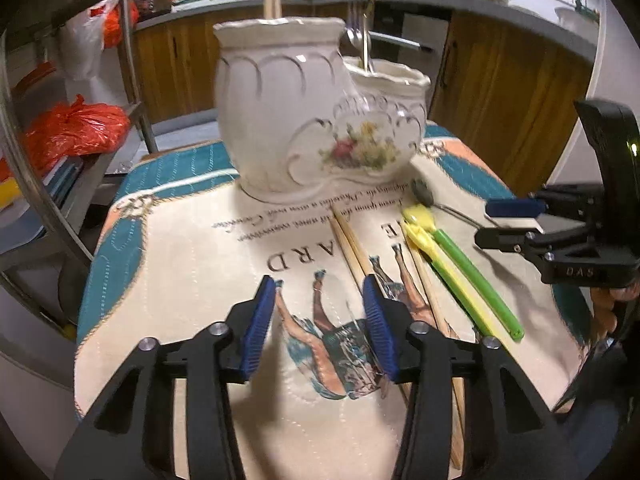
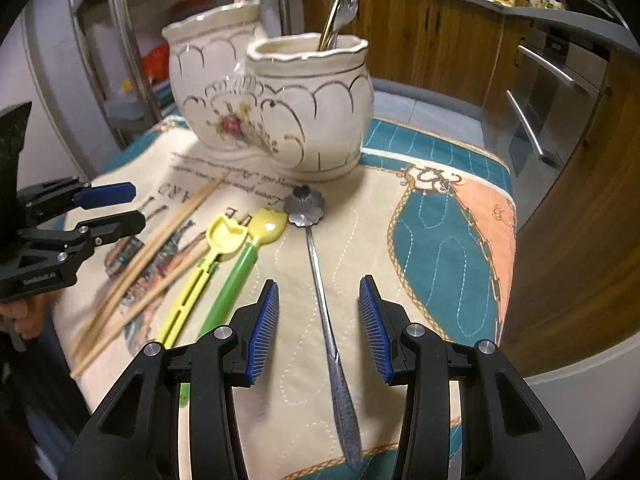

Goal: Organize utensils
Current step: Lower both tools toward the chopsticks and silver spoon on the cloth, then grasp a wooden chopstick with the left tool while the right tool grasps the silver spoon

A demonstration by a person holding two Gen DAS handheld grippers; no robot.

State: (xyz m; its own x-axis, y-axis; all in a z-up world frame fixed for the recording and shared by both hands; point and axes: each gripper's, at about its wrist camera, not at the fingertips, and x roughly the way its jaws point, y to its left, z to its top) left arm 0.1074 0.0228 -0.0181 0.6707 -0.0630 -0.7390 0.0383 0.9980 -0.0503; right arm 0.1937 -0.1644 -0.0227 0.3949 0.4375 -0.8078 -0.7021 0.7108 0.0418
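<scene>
**Both grippers over the quilted mat, utensils still loose**

A quilted mat (image 2: pixel 440 240) printed with lettering and teal and peach panels covers the small table in a kitchen. Nearest me, my right gripper (image 2: pixel 319 328) hangs over it with its jaws parted, and the handle of a metal spoon (image 2: pixel 320 280) with a flower-shaped bowl lies on the mat between the blue pads, which do not touch it. My left gripper (image 1: pixel 320 328) is likewise parted and holds nothing; a pair of wooden chopsticks (image 1: pixel 352 240) runs beside its right pad.

Between the two grippers lie more chopsticks, a yellow spoon (image 2: pixel 224 240) and a green-handled spoon (image 2: pixel 248 256), side by side and touching.

Farther on stands a cream ceramic holder (image 2: pixel 280 112) with two joined pots and a painted flower. The taller pot holds chopsticks; the lower one holds metal cutlery (image 2: pixel 340 8).

Behind are wooden cabinets (image 2: pixel 440 40) under a grey counter, and a metal rack with orange bags (image 1: pixel 76 128).
</scene>
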